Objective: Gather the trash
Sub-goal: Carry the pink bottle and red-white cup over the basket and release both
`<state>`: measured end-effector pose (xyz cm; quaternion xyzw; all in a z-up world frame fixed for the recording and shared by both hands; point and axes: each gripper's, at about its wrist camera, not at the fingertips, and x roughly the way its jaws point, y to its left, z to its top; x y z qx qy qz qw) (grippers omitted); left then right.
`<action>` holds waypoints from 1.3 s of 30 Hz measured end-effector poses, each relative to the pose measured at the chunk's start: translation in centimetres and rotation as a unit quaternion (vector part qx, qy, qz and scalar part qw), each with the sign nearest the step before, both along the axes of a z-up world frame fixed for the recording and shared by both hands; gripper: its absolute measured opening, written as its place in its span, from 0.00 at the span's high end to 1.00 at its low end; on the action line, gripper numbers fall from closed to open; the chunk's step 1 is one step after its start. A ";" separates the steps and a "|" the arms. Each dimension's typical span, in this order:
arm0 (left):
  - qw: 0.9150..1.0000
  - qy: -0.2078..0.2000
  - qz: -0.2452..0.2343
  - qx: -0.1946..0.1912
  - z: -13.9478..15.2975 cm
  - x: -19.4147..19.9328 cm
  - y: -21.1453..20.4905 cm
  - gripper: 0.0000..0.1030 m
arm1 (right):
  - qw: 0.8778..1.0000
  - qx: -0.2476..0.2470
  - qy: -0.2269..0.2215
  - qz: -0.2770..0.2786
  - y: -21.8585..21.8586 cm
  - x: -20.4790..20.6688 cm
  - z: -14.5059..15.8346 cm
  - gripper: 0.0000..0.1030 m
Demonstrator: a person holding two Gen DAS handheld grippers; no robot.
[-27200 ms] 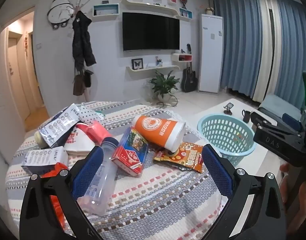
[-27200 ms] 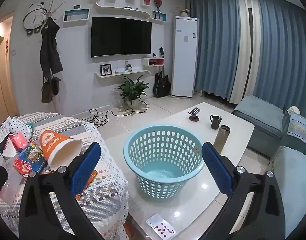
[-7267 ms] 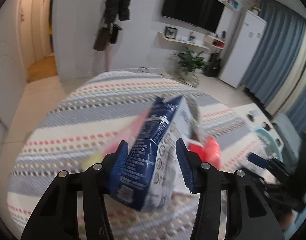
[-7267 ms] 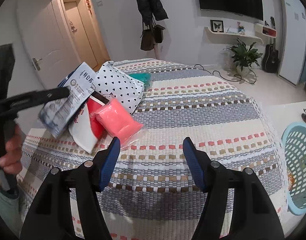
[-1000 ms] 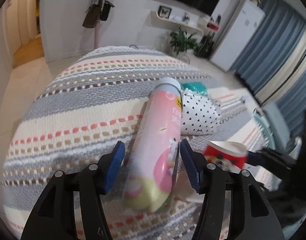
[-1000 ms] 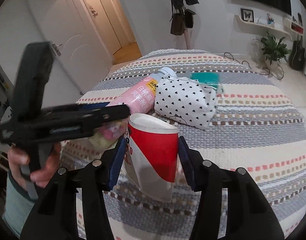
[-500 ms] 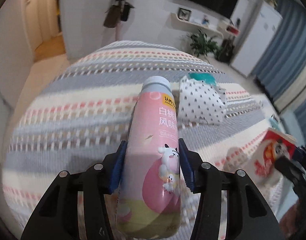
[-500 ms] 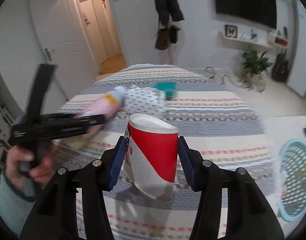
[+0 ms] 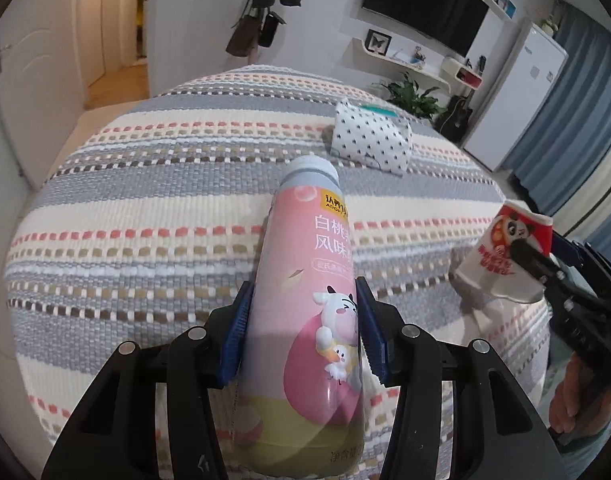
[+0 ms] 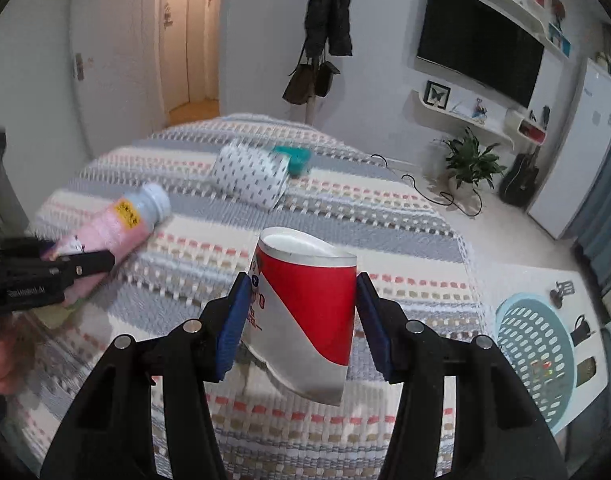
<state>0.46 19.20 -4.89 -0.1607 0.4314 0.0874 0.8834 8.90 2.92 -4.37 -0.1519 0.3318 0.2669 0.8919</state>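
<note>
A pink milk-drink bottle (image 9: pixel 309 248) with a grey cap is lifted off the striped tablecloth (image 9: pixel 145 200), and my left gripper (image 9: pixel 303 292) is shut on its middle, blue pads pressing both sides. The right wrist view shows the same bottle (image 10: pixel 121 220) at the left. My right gripper (image 10: pixel 303 282) is shut on a red and white paper cup (image 10: pixel 305 300), mouth tilted up and away. That cup (image 9: pixel 505 248) appears at the right edge of the left wrist view. A white polka-dot bag (image 10: pixel 251 176) lies at the far side of the table.
A teal item (image 10: pixel 295 158) lies behind the polka-dot bag (image 9: pixel 369 140). A light blue perforated basket (image 10: pixel 533 356) stands on the low white table at the lower right, past the tablecloth's edge. A hand (image 9: pixel 569 404) holds the right gripper.
My left gripper closed on the pink bottle and lifted it off the cloth. The right gripper carried the paper cup to the right, so the basket came into its view.
</note>
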 end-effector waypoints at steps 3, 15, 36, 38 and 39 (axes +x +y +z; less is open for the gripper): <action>1.000 0.005 -0.013 -0.006 -0.3 0.3 -0.3 0.54 | 1.000 -0.005 0.002 0.013 0.2 -1.0 -0.8 0.49; 0.999 0.016 -0.026 0.016 -0.8 2.1 -0.8 0.50 | 0.995 0.043 0.049 0.070 0.2 -2.0 -2.1 0.36; 0.989 -0.104 -0.095 -0.046 6.0 4.3 -5.6 0.55 | 0.994 0.110 -0.020 -0.020 -8.2 -0.2 3.8 0.47; 0.987 -0.109 -0.110 -0.034 7.0 5.5 -7.2 0.55 | 0.992 0.113 -0.029 -0.046 -10.2 0.8 4.5 0.47; 0.986 -0.111 -0.119 -0.030 7.4 6.2 -8.1 0.55 | 0.991 0.115 -0.030 -0.060 -11.4 1.4 4.8 0.47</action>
